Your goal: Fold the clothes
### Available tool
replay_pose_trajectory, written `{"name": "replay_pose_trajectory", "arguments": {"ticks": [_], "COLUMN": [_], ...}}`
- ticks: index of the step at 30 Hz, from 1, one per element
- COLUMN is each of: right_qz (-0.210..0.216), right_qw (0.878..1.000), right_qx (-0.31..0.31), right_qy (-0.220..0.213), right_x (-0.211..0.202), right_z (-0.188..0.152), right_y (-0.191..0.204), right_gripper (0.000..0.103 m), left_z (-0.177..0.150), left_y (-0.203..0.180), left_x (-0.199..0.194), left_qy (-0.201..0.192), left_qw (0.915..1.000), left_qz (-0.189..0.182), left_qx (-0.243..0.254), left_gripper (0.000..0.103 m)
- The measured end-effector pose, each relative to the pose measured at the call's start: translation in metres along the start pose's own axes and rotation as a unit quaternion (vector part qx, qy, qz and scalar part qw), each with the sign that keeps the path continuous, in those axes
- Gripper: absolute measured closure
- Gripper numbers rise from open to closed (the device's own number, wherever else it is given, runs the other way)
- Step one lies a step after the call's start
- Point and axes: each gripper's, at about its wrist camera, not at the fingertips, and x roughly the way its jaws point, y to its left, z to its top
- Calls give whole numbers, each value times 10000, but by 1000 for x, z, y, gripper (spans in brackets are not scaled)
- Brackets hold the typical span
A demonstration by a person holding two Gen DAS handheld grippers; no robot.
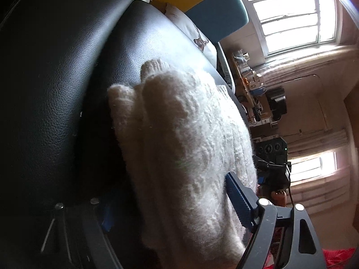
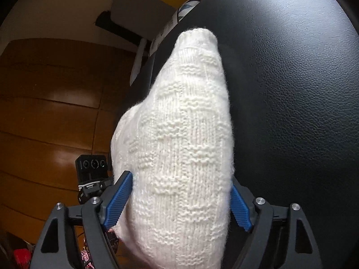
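Now, with the right gripper (image 2: 180,204) spread wide around the white knitted garment (image 2: 179,134) between its pads, and the left gripper (image 1: 170,204) likewise unclamped, squeeze centrally before lifting.

A black leather sofa (image 1: 56,78) fills most of both views. At its far end lie a white printed cushion (image 1: 197,33) and a teal and yellow one (image 1: 215,11). Beyond are bright windows (image 1: 289,13) and a cluttered shelf (image 1: 249,83). Beside the sofa lies wooden floor (image 2: 44,112), with a grey box (image 2: 139,11) against the wall.
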Motion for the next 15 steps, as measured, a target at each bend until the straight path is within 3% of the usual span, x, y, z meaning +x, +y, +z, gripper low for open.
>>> {"name": "replay_pose_trajectory", "arguments": {"ticks": [4,15], "right_qz": [9,-202], "right_qw": [10000,9992], "right_qx": [-35,-334], "right_qy": [15,-44], "right_x": [-1,4], "right_z": [-1,-2], "right_y": [1,13], "right_gripper": [23,26], "left_z": [-2,-2], "left_y": [6,-3], "left_x": [-5,7], "left_qy": [-51,-347], "left_qw": [10000,9994], "left_qz": [29,-8], "left_qx": [-21,95], "left_gripper": [40,56]}}
